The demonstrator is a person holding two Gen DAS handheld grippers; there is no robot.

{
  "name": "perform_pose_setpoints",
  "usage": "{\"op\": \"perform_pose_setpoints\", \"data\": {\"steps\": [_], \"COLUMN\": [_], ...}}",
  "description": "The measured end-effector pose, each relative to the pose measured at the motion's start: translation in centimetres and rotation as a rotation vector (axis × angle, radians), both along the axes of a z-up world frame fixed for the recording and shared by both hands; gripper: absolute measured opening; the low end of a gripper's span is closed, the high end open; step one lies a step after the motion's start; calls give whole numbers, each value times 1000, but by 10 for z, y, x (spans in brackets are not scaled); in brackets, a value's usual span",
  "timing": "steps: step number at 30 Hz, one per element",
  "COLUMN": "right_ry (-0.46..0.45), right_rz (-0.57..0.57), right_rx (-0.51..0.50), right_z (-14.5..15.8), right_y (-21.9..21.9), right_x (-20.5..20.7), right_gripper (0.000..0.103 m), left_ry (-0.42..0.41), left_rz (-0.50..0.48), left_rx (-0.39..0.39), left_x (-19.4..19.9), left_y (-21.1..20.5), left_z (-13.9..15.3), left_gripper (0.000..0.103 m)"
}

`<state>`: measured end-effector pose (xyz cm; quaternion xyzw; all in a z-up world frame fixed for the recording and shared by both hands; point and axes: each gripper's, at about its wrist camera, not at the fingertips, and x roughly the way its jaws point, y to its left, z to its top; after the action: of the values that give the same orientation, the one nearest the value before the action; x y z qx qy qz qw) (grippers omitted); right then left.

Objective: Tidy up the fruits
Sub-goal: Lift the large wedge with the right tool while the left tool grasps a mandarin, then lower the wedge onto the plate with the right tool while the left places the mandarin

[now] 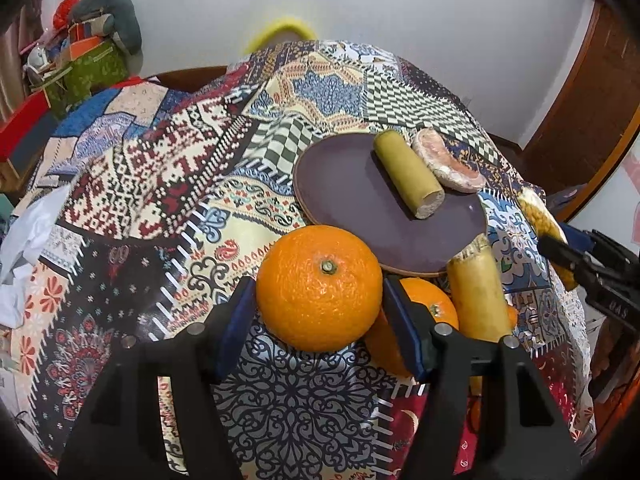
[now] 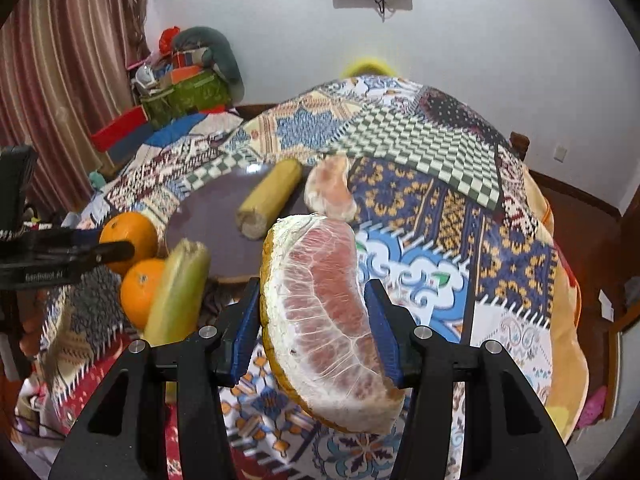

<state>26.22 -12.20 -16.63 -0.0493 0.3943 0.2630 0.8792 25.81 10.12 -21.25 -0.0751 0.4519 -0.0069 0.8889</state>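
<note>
Plate [image 1: 344, 192], dark and round, is the largest thing ahead of both tongs, and in my judgement it is where the fruit goes. It lies straight ahead of the left tongs [image 1: 320, 312] and ahead and to the left of the right tongs [image 2: 312, 312]. On it rests a cane piece [image 1: 408, 172] with its long axis running away from the left tongs and slanting leftward; a pomelo piece [image 1: 444, 160] sits just beside that, at the plate's far right edge. The pomelo wedge [image 2: 324, 320] is clamped between the right tongs' blue pads, jaws closed about halfway onto it, its long curved axis running near to far with the pink flesh facing the camera. It looks lifted off the cloth, though I cannot be sure. The left tongs grip an orange [image 1: 320, 288], stem up, jaws wide around it. A second orange [image 1: 428, 312] and another cane piece [image 1: 480, 296] lie just right of the left tongs, close against the plate's near rim. The left tongs look nearer the plate; the right must swing left, past the cane.
</note>
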Motion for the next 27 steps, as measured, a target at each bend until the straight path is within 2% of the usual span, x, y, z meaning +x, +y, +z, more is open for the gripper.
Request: {"op": "perform_pose_setpoints", "data": {"steps": [12, 27], "right_ry": [-61, -126], "right_rz": [-4, 4], "right_rx": [49, 71], "right_z": [21, 39], "right_y": [15, 37], "right_x": [18, 51], "right_gripper": [48, 48], "left_ry": [-77, -136], "left_rz": [3, -22], "left_rx": [18, 14], "left_x": [7, 53], "left_y": [2, -8], "left_z": [29, 46], "left_gripper": [63, 63]}}
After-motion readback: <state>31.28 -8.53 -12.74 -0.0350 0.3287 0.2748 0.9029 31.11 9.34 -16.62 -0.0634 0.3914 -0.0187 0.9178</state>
